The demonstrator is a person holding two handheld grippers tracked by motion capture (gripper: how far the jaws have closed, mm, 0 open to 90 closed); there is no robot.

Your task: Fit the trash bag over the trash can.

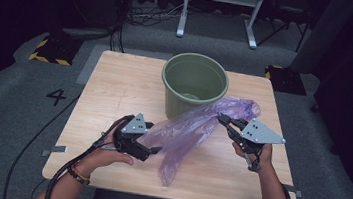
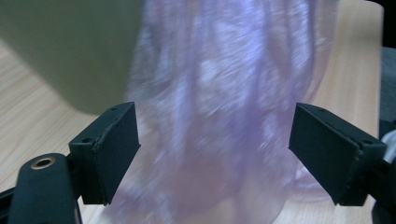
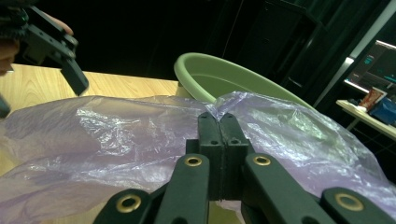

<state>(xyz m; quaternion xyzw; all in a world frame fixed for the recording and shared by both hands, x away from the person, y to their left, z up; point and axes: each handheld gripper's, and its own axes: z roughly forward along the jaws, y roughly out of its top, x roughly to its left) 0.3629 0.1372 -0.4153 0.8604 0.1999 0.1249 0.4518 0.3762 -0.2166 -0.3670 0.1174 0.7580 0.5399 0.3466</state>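
Item: thin, crinkled, translucent purple plastic bag (image 1: 196, 127), draped across the worktop (image 1: 115, 87) at 6 o'clock of the smooth, round green bucket (image 1: 194, 84). Right hand-held gripper (image 1: 223, 119), jaws clamped on its upper edge, apparently lifts it for lining the bucket; left hand-held gripper (image 1: 154, 150), jaws apart, straddles the lower film.

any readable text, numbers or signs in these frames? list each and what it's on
"4": black numeral on the grey floor, left of the table.
Yellow-and-black hazard stripes, no words: on the base at far left.
Screen and items at the right edge of the right gripper view: too small and blurred to read.
Nothing readable on the bucket, the purple bag or the grippers.
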